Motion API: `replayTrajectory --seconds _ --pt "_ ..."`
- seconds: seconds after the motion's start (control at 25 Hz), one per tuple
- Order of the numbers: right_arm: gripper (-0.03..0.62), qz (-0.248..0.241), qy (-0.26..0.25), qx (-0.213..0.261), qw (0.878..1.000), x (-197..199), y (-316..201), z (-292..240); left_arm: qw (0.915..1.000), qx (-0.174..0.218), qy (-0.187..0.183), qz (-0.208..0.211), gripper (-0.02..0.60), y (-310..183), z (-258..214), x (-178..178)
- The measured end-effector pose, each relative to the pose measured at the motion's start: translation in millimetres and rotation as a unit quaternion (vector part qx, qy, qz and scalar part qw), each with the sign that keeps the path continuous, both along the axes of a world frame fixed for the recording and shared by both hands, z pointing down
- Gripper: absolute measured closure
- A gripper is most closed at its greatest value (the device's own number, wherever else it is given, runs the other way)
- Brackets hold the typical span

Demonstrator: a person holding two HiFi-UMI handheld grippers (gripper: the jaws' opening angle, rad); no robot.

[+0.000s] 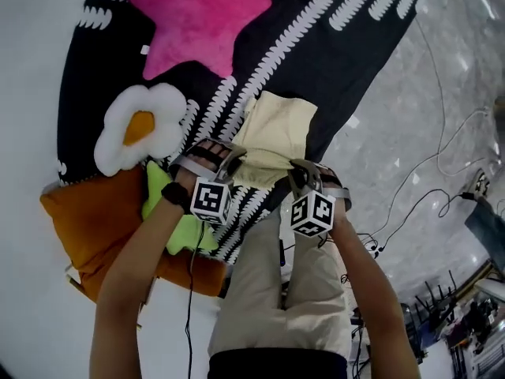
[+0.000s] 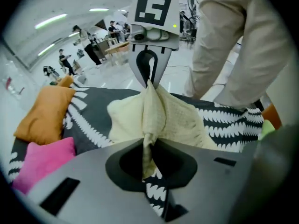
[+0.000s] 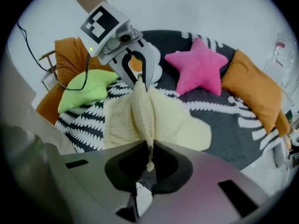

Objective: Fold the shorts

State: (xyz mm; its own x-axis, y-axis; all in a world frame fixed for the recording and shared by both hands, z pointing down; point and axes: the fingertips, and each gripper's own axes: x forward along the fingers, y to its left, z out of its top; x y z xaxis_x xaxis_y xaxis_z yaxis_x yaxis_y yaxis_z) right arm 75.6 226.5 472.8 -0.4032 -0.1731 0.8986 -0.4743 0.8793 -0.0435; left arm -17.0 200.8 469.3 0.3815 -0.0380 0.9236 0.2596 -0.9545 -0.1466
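The pale yellow shorts (image 1: pixel 278 133) lie on a black mat with white leaf-like marks (image 1: pixel 331 46); their near edge is lifted off it. My left gripper (image 1: pixel 234 159) is shut on the near left corner, and in the left gripper view a pinched fold of cloth (image 2: pixel 149 120) runs up from between its jaws (image 2: pixel 145 146). My right gripper (image 1: pixel 298 172) is shut on the near right corner, with the cloth (image 3: pixel 159 118) gathered into its jaws (image 3: pixel 149 155). Each gripper view shows the other gripper, right (image 2: pixel 149 80) and left (image 3: pixel 140 80), pinching the same edge, which hangs stretched between them.
A pink star cushion (image 1: pixel 197 14) lies at the mat's far side. A fried-egg cushion (image 1: pixel 140 129), a green cushion (image 1: pixel 177 219) and an orange cushion (image 1: pixel 95 227) sit to the left. Cables (image 1: pixel 426 188) trail over the glossy floor at the right. The person's legs (image 1: pixel 296 290) stand at the mat's near edge.
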Motion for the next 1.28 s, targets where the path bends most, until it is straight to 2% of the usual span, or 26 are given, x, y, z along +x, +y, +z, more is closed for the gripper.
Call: replayTrajectory --seconds 0.12,0.4,0.56,0.68,0.76,0.88,0.96,1.04,1.08,1.12,1.16,1.2,1.24,1.28 --pt "0.563 0.013 -0.007 0.054 0.998 27 -55 -50 0.9975 0.04 0.035 -0.046 0.534 -54 -46 22" --pt "0.563 0.019 0.041 0.159 0.986 64 -199 -104 0.983 0.143 0.078 -0.085 0.534 -185 -99 55" --pt "0.563 0.048 0.041 0.191 0.98 87 -233 -125 0.9774 0.167 0.09 -0.092 0.534 -216 -113 80" --pt "0.563 0.052 0.046 0.213 0.975 88 -218 -104 0.9763 0.171 0.092 -0.095 0.534 -205 -90 81" --pt "0.563 0.029 0.05 0.193 0.98 72 -182 -63 0.9816 0.145 0.077 -0.097 0.534 -176 -54 66" --pt "0.563 -0.028 0.018 0.082 0.996 33 -101 1 0.9942 0.062 0.034 -0.082 0.534 -108 2 31" --pt "0.563 -0.064 -0.002 0.041 0.997 15 -55 19 0.9976 0.031 0.016 -0.059 0.534 -64 21 11" --pt "0.563 -0.084 -0.026 0.031 0.996 1 -27 21 0.9984 0.008 0.015 -0.054 0.52 -31 26 0" --pt "0.555 -0.088 -0.048 0.018 0.995 -4 -15 19 0.9978 -0.019 0.017 -0.061 0.476 -16 25 -5" --pt "0.503 -0.093 -0.074 -0.012 0.993 -8 0 15 0.9958 -0.058 0.015 -0.069 0.369 0 23 -11" --pt "0.396 -0.102 -0.098 -0.054 0.988 -9 16 9 0.9929 -0.094 0.008 -0.072 0.25 16 19 -19" --pt "0.336 -0.111 -0.115 -0.095 0.983 -7 30 4 0.9908 -0.117 0.001 -0.068 0.237 30 14 -28" --pt "0.325 -0.117 -0.123 -0.12 0.978 -1 37 -1 0.9907 -0.123 -0.003 -0.059 0.233 36 9 -36" --pt "0.318 -0.113 -0.123 -0.124 0.978 8 34 -5 0.992 -0.116 -0.003 -0.049 0.233 35 3 -41"
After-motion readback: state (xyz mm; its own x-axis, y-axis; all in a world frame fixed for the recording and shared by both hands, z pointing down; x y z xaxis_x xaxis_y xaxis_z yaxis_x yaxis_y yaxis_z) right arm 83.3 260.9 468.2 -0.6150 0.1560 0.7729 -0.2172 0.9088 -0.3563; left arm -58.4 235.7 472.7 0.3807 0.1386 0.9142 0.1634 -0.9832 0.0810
